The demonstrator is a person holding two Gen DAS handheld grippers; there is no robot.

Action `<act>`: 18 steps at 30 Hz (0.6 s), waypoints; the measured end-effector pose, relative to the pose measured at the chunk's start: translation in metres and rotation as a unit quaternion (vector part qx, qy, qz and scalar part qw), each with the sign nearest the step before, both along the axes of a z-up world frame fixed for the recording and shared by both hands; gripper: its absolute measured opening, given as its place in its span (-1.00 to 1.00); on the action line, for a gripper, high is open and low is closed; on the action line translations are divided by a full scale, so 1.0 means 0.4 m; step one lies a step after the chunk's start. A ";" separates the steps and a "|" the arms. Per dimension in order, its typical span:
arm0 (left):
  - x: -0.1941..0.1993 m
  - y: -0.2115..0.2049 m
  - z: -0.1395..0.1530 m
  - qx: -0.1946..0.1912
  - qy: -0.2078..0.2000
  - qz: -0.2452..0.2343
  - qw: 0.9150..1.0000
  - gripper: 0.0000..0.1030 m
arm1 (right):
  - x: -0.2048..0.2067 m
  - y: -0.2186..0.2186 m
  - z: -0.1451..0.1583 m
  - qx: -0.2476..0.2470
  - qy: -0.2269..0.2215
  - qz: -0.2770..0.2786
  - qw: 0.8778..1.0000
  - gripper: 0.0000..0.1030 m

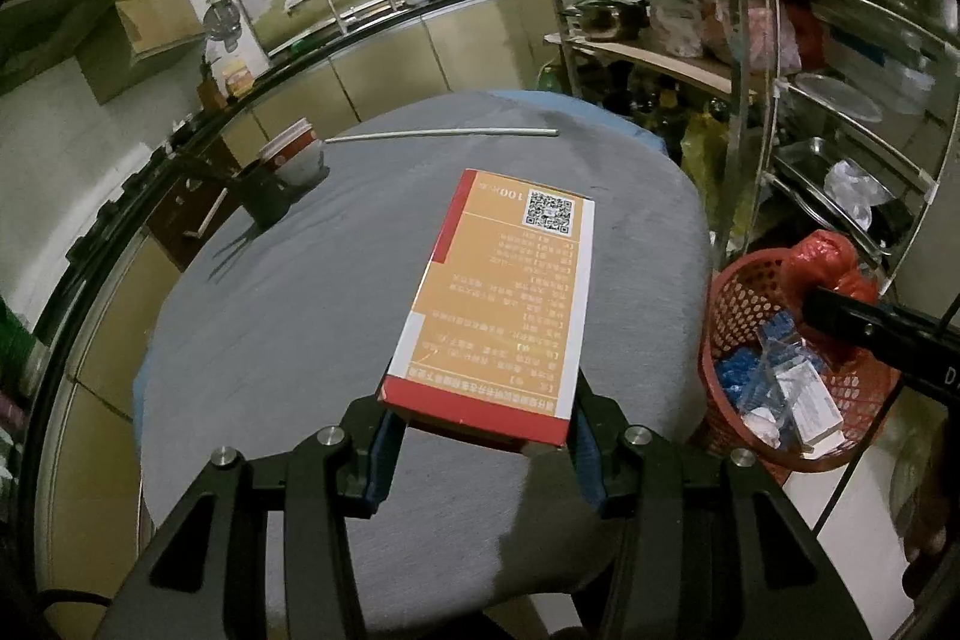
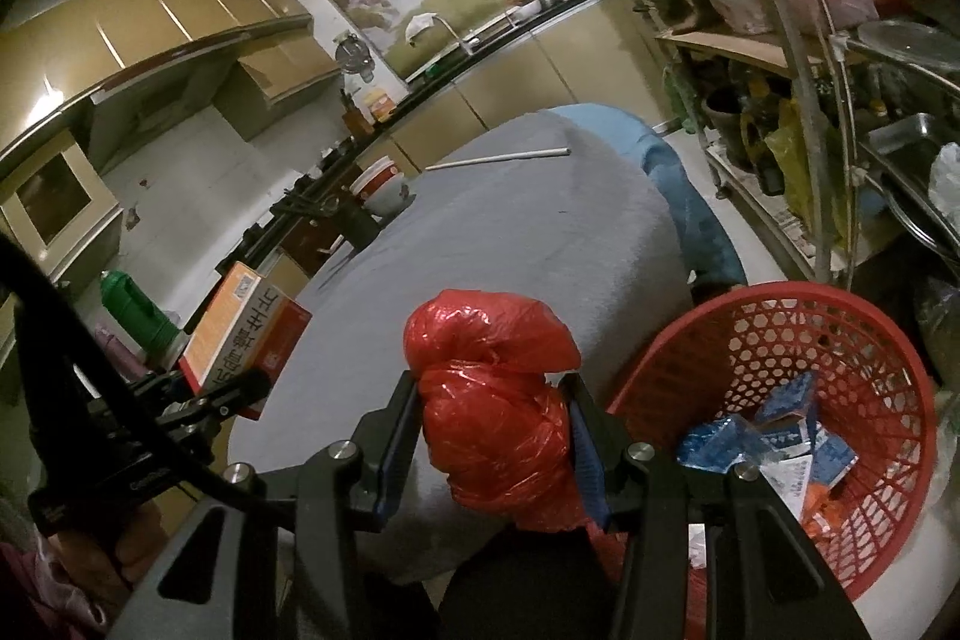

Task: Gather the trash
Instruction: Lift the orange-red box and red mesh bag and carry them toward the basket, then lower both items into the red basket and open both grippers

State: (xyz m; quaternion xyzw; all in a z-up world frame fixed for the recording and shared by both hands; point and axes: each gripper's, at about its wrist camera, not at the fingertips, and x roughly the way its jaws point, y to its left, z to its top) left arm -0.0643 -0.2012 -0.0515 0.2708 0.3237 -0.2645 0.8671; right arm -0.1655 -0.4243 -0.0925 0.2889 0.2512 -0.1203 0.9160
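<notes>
— So where does the trash sit?
— The orange-and-red carton (image 1: 501, 304) is clamped at its near end by the left gripper (image 1: 485, 445), above the grey tablecloth (image 1: 312, 292). The crumpled red plastic bag (image 2: 498, 400) is pinched in the right gripper (image 2: 493, 436), just beside the red mesh basket (image 2: 852, 340), which holds blue wrappers and small boxes.
— What does each camera add?
— The left view shows the carton's printed back with a QR code, and the bag poised over the basket rim. The right view shows the carton's side lettering and the left tool from outside. Both show a paper cup (image 1: 292, 152) and a white rod (image 1: 444, 133) at the table's far edge.
</notes>
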 end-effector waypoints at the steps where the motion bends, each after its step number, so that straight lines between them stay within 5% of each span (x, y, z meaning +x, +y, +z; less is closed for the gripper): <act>1: -0.003 -0.009 -0.001 0.001 0.001 -0.004 1.000 -0.03 | -0.003 -0.002 0.000 0.001 0.001 -0.002 1.000 -0.05; 18: -0.099 -0.238 -0.054 0.017 0.030 -0.118 0.992 -0.02 | -0.169 -0.135 -0.051 0.028 0.012 -0.097 0.995 -0.03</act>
